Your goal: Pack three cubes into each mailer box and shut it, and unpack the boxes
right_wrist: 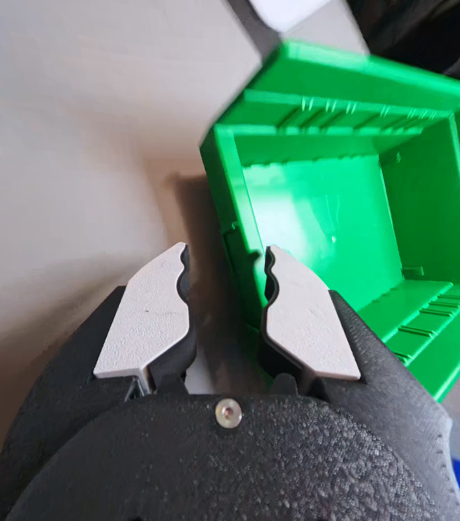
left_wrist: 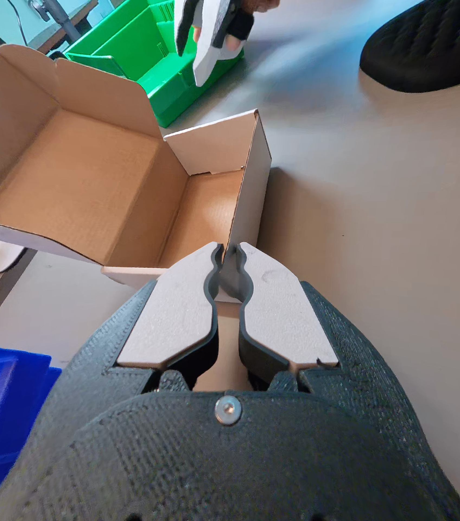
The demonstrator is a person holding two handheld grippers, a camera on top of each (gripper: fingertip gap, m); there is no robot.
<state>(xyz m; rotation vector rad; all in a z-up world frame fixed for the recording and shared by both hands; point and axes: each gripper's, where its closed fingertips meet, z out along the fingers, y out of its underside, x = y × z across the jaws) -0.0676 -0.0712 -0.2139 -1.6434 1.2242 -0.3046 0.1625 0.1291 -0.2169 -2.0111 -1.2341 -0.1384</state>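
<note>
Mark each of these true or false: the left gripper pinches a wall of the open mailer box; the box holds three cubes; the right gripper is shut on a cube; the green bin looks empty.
1. The left gripper pinches a side wall of the open mailer box. True.
2. The box holds three cubes. False: its visible interior is bare cardboard.
3. The right gripper is shut on a cube. False: its jaws stand apart, holding nothing.
4. The green bin looks empty. True, as far as shown.
</note>
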